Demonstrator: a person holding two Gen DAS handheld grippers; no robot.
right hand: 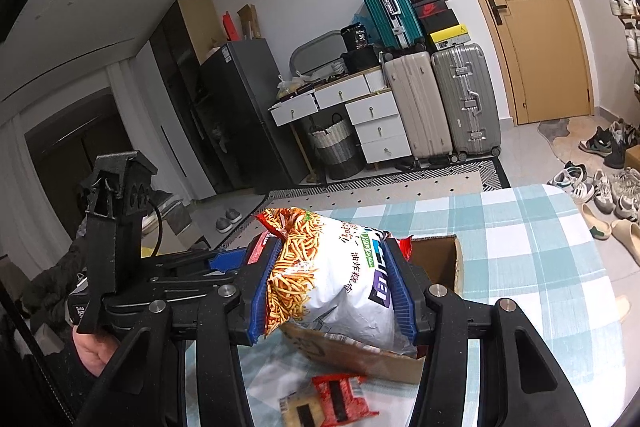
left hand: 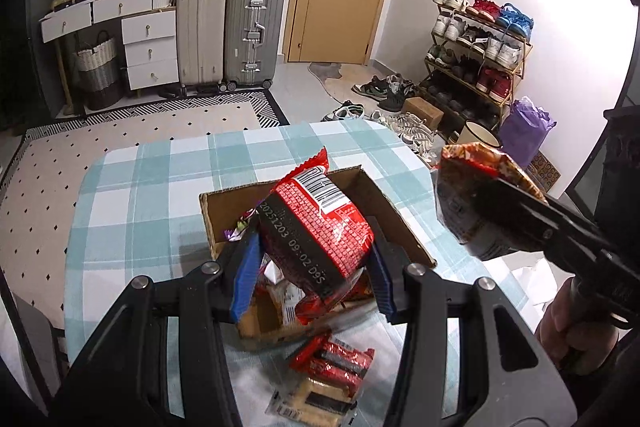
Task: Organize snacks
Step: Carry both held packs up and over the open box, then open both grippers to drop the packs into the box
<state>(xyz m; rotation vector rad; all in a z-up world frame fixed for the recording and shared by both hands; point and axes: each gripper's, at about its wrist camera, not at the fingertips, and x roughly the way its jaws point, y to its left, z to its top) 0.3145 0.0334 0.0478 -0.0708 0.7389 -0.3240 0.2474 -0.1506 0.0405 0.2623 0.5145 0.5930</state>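
Blue-padded fingers (left hand: 248,267) of the left gripper (left hand: 314,273) pinch a red snack bag (left hand: 320,223), held above an open cardboard box (left hand: 384,203) with other packets inside. The right gripper (right hand: 334,293) clamps a white bag of fried noodle sticks (right hand: 332,275) over the same box, near its right side. The box sits on a table with a blue checked cloth (left hand: 152,187); small red packets (left hand: 336,363) lie on the cloth just in front of it. Suitcases (left hand: 228,31) and a shoe rack (left hand: 476,55) stand against the far walls.

Cardboard box (right hand: 436,263) interior behind noodle bag (right hand: 336,275)
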